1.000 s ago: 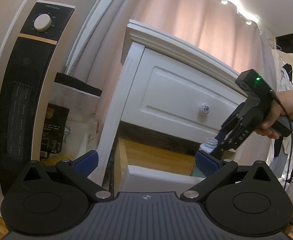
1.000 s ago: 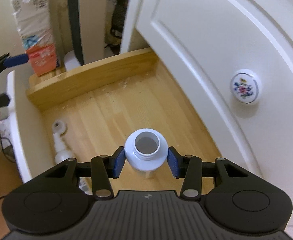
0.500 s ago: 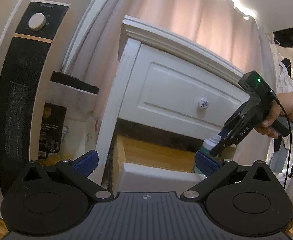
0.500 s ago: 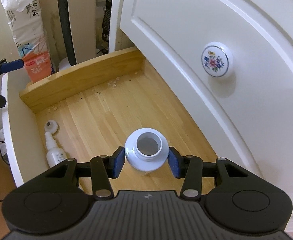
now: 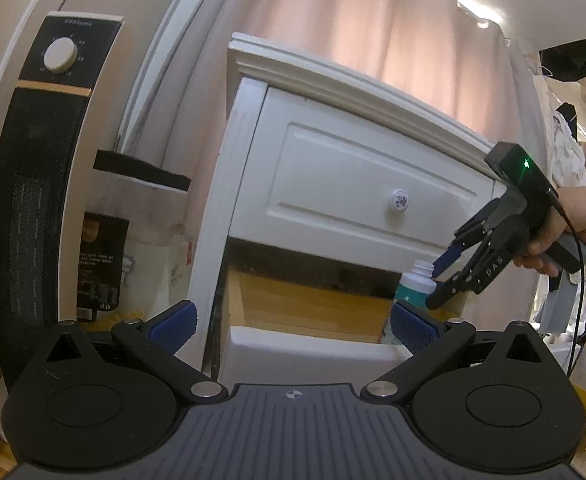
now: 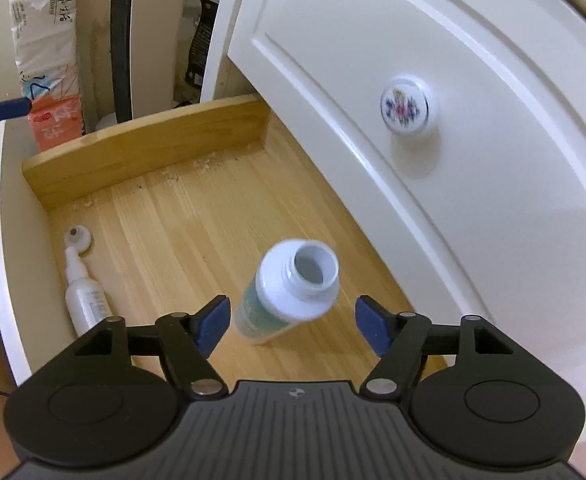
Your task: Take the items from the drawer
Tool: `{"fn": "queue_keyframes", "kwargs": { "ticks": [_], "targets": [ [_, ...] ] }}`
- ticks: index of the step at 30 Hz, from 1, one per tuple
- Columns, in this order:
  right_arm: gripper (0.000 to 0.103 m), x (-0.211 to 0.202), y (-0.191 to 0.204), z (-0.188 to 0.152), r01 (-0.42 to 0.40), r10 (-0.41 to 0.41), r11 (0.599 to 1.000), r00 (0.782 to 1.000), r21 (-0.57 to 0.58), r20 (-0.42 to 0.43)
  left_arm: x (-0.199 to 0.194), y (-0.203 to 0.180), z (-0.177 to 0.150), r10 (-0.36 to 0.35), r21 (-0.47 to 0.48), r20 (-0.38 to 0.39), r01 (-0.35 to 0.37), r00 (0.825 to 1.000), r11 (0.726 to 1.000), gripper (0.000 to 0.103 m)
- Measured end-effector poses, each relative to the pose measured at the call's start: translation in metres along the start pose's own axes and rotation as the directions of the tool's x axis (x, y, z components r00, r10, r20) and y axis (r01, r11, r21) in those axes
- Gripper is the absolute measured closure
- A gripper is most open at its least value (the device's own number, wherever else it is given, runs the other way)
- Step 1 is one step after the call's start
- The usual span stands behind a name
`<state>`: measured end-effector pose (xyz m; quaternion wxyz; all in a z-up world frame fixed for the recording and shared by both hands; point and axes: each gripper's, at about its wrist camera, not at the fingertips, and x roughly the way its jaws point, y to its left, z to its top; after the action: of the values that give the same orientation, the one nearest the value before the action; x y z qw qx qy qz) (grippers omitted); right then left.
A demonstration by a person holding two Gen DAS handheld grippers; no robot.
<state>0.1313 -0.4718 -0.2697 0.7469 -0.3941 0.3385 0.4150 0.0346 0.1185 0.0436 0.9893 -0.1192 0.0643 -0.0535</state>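
The lower drawer (image 6: 197, 216) of a white nightstand (image 5: 333, 168) is pulled out, showing its wooden floor. A white open-necked bottle with a teal label (image 6: 293, 288) leans to the left between the pads of my right gripper (image 6: 293, 320), which is open and not touching it. Whether its base rests on the drawer floor, I cannot tell. A small white dropper bottle (image 6: 83, 292) lies by the drawer's left wall. In the left wrist view the right gripper (image 5: 449, 268) hovers beside the bottle (image 5: 415, 284). My left gripper (image 5: 291, 320) is open before the drawer front, holding nothing.
The upper drawer is closed, with a floral knob (image 6: 405, 109) just above the bottle. A black tower heater (image 5: 33, 184) stands left of the nightstand, with a tissue pack (image 6: 45, 40) behind it. A person's hand (image 5: 577, 220) holds the right gripper.
My right gripper, shut on the bottle's neck a moment ago, has opened; the bottle is free and has tipped over to the left. The left gripper has drifted back slightly.
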Motion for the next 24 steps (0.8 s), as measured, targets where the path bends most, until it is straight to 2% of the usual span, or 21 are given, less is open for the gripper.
{"fn": "queue_keyframes", "kwargs": {
  "ticks": [11, 15, 24],
  "targets": [
    [0.032, 0.014, 0.014, -0.032, -0.024, 0.022, 0.998, 0.999, 0.054, 0.046, -0.008, -0.012, -0.002, -0.004, 0.03, 0.001, 0.004, 1.0, 1.0, 0.0],
    [0.032, 0.025, 0.016, -0.036, -0.038, 0.033, 0.997, 0.997, 0.068, 0.068, -0.012, -0.014, -0.002, 0.005, 0.042, 0.009, -0.005, 1.0, 0.999, 0.0],
    [0.032, 0.051, 0.012, -0.032, -0.014, 0.001, 0.995, 0.991, 0.097, 0.131, -0.011, -0.013, -0.003, 0.011, 0.044, 0.001, -0.011, 1.0, 0.999, 0.0]
  ]
}}
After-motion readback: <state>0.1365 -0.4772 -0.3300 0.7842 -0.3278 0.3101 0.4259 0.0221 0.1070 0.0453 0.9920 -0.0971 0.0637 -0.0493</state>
